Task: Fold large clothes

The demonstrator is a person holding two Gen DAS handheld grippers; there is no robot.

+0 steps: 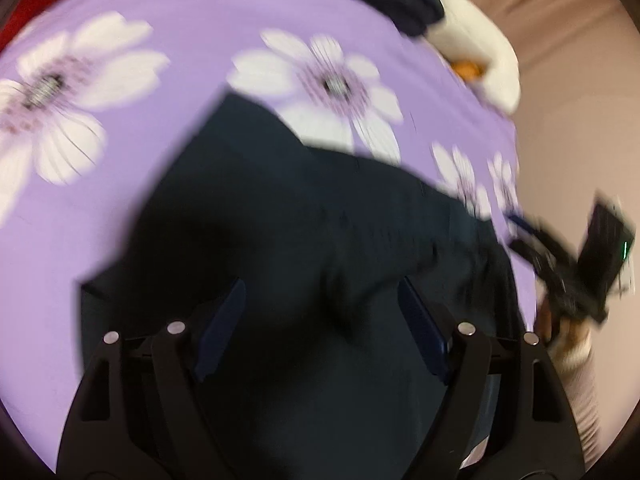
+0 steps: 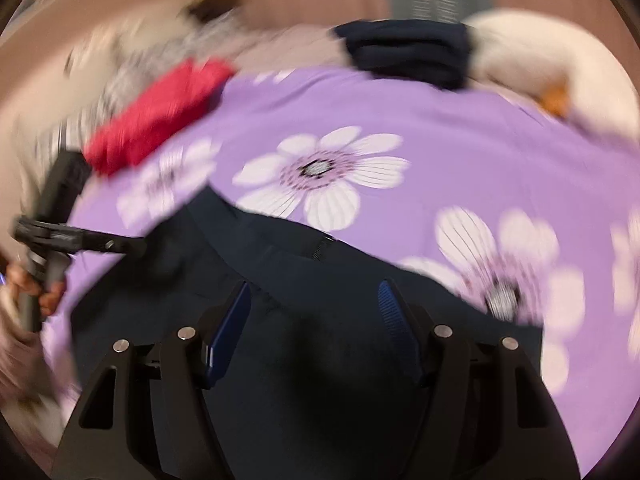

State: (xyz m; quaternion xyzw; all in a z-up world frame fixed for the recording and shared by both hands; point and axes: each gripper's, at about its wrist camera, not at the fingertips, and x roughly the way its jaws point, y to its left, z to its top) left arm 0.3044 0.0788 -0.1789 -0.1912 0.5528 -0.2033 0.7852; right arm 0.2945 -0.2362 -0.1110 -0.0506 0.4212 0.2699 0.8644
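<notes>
Garment (image 1: 304, 248): one, dark navy, large, rumpled, zip visible near top edge in right view; lies on purple sheet (image 1: 200, 8) with white flower print. Left hand-held gripper (image 1: 320, 300): jaws spread wide over garment, gripping nothing. Right hand-held gripper (image 2: 314, 300): jaws likewise wide apart, above garment, nothing held. Folded dark items (image 2: 408, 52): one stack, far edge. Red cloth (image 2: 160, 116): one. White plush (image 2: 540, 68): one, orange beak. Frames blurred.

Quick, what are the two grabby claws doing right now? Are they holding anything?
Left gripper: open, holding nothing, over the dark garment.
Right gripper: open, holding nothing, over the same dark garment.
</notes>
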